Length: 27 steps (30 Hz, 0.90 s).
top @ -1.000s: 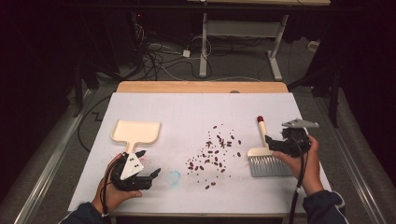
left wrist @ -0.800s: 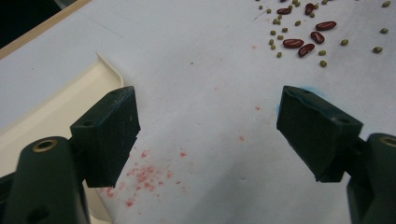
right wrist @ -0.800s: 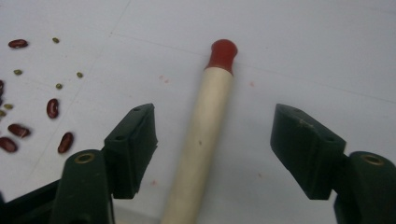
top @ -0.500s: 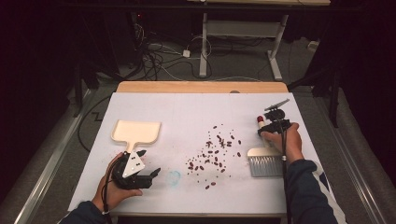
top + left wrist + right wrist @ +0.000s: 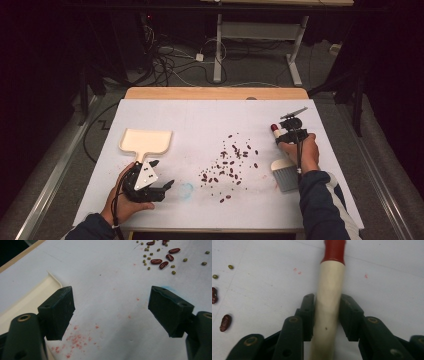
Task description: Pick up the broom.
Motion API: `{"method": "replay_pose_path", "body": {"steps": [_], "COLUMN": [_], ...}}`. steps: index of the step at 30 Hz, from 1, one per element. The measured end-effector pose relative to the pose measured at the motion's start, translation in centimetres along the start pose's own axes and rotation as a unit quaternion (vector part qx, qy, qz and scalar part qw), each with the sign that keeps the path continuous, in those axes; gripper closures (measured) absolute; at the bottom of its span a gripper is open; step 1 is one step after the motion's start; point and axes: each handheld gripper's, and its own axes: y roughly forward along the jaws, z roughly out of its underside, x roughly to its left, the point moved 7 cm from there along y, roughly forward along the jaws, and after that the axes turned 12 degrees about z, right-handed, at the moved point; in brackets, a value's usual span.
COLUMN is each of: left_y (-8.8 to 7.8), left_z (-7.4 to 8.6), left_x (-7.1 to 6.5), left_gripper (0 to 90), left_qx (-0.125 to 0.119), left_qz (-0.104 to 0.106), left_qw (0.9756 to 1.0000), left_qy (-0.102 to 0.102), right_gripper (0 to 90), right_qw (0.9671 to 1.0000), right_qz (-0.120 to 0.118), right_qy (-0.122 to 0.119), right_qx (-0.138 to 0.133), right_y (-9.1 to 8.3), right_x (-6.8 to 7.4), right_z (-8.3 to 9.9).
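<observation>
Between the right gripper [image 5: 325, 315]'s just-closed jaws, the brush handle [image 5: 329, 297] sits pinched.

Beans [image 5: 231, 162] between dustpan [image 5: 146, 141] (left) and brush [image 5: 285, 172].

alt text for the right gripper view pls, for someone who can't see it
The right tool is closed on the cream wooden brush handle with a red tip, one black jaw pressing each side of it. The handle runs up the middle of the view over a white table cover, with a few dark red beans at the left edge.
</observation>
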Motion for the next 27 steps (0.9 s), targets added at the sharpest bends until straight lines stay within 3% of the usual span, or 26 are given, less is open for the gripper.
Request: {"method": "replay_pose_path", "body": {"steps": [4,10,11,14,15,16,19,20,21,22,23,24,25,26,27], "left_y": [0.3,0.2,0.2,0.1,0.1,0.1,-0.1,-0.2,-0.2,-0.3,-0.4,-0.5,-0.6,-0.8,-0.9], "left_z": [-0.2,-0.1,-0.1,-0.1,-0.1,-0.2,-0.4,-0.6,-0.6,-0.7,-0.9,-1.0,-1.2,-1.4,-1.6], "left_x": [0.0,-0.1,-0.1,0.0,-0.1,-0.2,-0.5,-0.6,-0.6,-0.8,-0.9,-1.0,-1.1,-1.2,-1.3], "left_gripper": [20.4,20.8,20.9,20.9,20.9,21.8,22.2,22.2,22.2,22.2,22.2,22.2,22.2,22.1,22.1], "left_qx": [0.000,0.004,0.001,0.001,0.001,0.001,-0.001,-0.003,-0.003,-0.006,-0.010,-0.014,-0.017,-0.023,-0.029], "left_qz": [0.004,0.003,0.002,0.002,0.001,0.005,0.009,0.010,0.010,0.011,0.012,0.013,0.013,0.013,0.011], "left_qw": [1.0000,1.0000,1.0000,1.0000,1.0000,1.0000,1.0000,0.9999,0.9999,0.9999,0.9999,0.9998,0.9998,0.9996,0.9994], "left_qy": [0.002,0.002,0.001,-0.001,-0.002,-0.003,-0.002,-0.002,-0.002,-0.002,-0.001,-0.002,-0.005,-0.010,-0.017], "right_gripper": [70.1,70.2,70.2,70.3,70.3,70.2,70.3,70.3,70.3,70.2,70.3,70.3,70.2,70.2,70.3], "right_qw": [0.9999,0.9984,0.9960,0.9898,0.9898,0.9823,0.9688,0.9653,0.9653,0.9616,0.9539,0.9539,0.9509,0.9450,0.9427], "right_qz": [0.009,-0.010,-0.012,-0.023,-0.023,-0.039,-0.050,-0.049,-0.049,-0.050,-0.057,-0.057,-0.056,-0.058,-0.056], "right_qy": [0.000,0.009,0.009,0.024,0.024,0.033,0.039,0.042,0.042,0.044,0.048,0.048,0.049,0.049,0.053], "right_qx": [-0.013,-0.055,-0.088,-0.139,-0.139,-0.180,-0.240,-0.253,-0.253,-0.266,-0.291,-0.291,-0.300,-0.318,-0.324], "right_y": [-0.1,-1.1,-2.2,-4.0,-4.0,-5.4,-7.8,-8.5,-8.5,-9.2,-10.4,-10.4,-11.0,-12.2,-12.8], "right_x": [0.1,-0.1,-0.2,-0.6,-0.6,-0.9,-1.2,-1.4,-1.4,-1.6,-1.9,-1.9,-2.0,-2.1,-2.3], "right_z": [0.1,0.4,0.4,0.8,0.8,1.1,1.9,2.2,2.2,2.4,3.1,3.1,3.4,4.0,4.3]}}
